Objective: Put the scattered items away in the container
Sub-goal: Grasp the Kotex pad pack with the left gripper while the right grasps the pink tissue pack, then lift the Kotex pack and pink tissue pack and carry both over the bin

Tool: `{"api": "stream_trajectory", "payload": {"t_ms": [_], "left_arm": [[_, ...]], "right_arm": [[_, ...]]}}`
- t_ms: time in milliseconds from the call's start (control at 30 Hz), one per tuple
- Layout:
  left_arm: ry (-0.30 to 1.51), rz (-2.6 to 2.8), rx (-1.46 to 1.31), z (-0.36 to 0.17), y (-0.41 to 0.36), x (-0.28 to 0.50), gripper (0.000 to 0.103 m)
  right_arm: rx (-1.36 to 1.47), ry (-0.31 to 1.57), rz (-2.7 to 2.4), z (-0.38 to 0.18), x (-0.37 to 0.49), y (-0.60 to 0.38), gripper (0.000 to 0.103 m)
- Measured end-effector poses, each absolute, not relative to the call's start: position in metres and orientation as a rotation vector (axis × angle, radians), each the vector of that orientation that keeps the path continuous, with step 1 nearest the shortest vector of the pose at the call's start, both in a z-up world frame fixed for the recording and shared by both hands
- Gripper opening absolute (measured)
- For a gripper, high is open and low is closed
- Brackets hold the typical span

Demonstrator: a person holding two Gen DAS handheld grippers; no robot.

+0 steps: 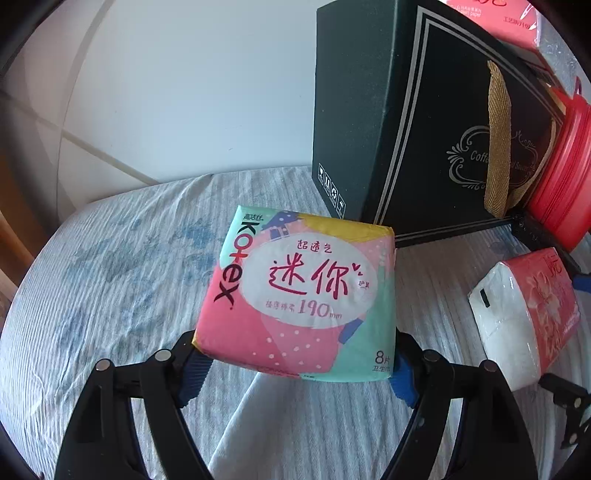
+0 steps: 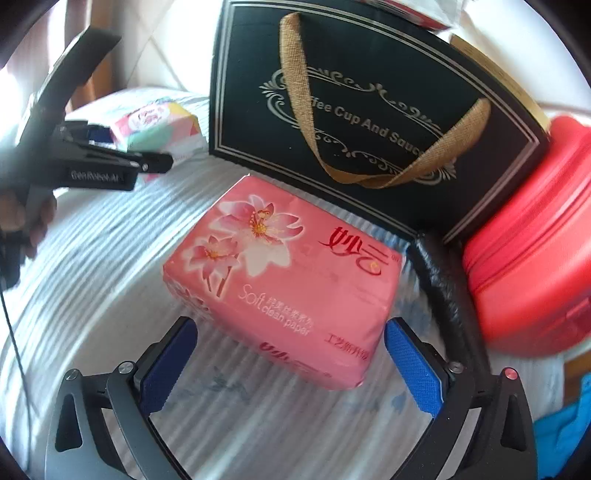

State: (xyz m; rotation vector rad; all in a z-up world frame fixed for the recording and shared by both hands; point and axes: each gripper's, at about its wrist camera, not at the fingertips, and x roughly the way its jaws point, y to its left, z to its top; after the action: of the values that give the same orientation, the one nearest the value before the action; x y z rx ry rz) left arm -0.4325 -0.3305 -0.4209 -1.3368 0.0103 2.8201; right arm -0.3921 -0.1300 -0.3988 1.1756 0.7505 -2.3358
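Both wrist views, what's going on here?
A person is working two handheld tongs over a cloth-covered surface. The left tongs are shut on a Kotex pad pack, lifted off the cloth. The right tongs are open around a pink tissue pack, pads not yet touching. The black gift box stands just behind, with another tissue pack already on top.

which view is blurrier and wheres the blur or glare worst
Right wrist view is blurrier: the red case at right smears and the striped cloth streaks, with window glare top left. Left wrist view is sharp; print on the Kotex pack reads clearly.
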Motion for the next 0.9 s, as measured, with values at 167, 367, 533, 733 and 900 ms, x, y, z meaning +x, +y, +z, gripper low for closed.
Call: {"api": "stream_trajectory", "payload": {"t_ms": [167,367,533,733,900], "left_arm": [[-0.009,2.817,-1.320,-0.419,-0.345,-0.404,0.079],[-0.006,2.820,-1.297,-0.416,-0.360,-0.364,0.079],[-0.015,2.822,-1.290,-0.417,-0.368,-0.345,0.079],[-0.027,2.816,-1.302,-0.422,-0.373,-0.336,0.079],[-0.035,2.814,-1.294,-0.422,-0.372,-0.331,0.079]], "right_arm": [[1.103,0.939,-2.163,-0.398,-0.403,-0.136,0.103],[1.067,1.017,-1.970,-0.397,-0.423,-0.157,0.103],[1.104,1.006,-1.911,-0.400,-0.448,-0.173,0.103],[1.123,0.973,-1.949,-0.405,-0.468,-0.181,0.103],[1.124,1.057,-1.939,-0.414,-0.472,-0.192,0.103]]}}
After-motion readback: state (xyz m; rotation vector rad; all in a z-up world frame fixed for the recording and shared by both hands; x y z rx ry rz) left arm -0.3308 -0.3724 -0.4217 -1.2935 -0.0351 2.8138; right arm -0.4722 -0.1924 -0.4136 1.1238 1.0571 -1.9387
